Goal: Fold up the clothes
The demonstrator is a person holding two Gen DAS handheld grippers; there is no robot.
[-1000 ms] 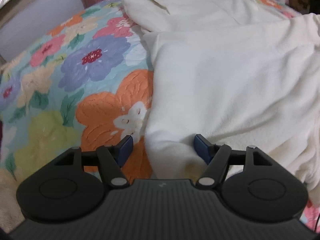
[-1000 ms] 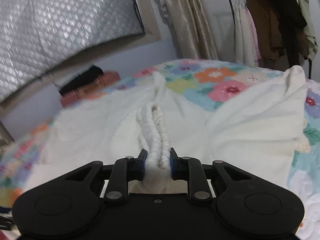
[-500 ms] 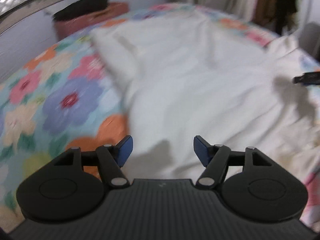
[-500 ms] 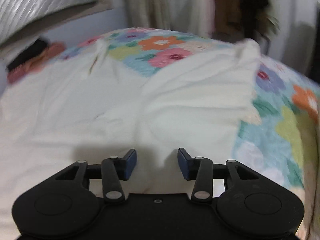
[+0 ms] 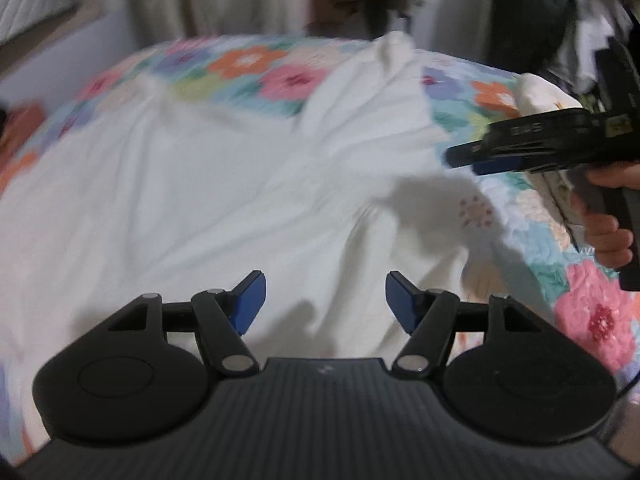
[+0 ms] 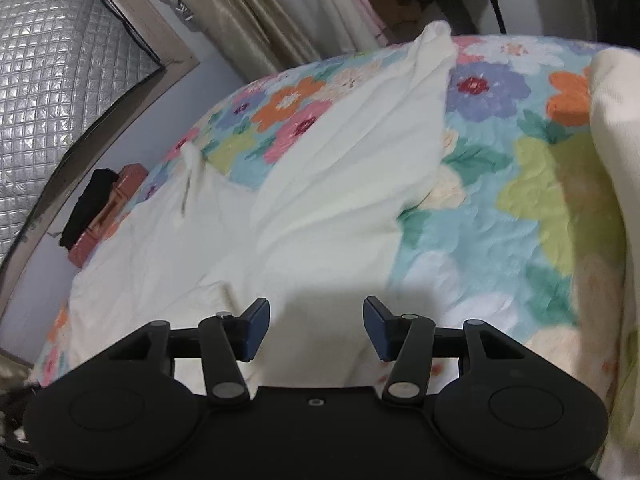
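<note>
Your left gripper (image 5: 323,300) hangs over the white garment (image 5: 208,184) with its jaws spread wide and nothing between them; your right gripper (image 6: 316,330) is the same, wide apart and empty, at the garment's edge; the cloth lies spread and rumpled across the floral bedspread (image 6: 500,200); your right hand (image 5: 608,220) grips its handle.

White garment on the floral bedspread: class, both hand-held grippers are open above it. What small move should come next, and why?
Probably lower the right hand-held gripper onto the white garment edge beneath it: its jaws are open and empty, and the cloth lies creased and unfolded.
</note>
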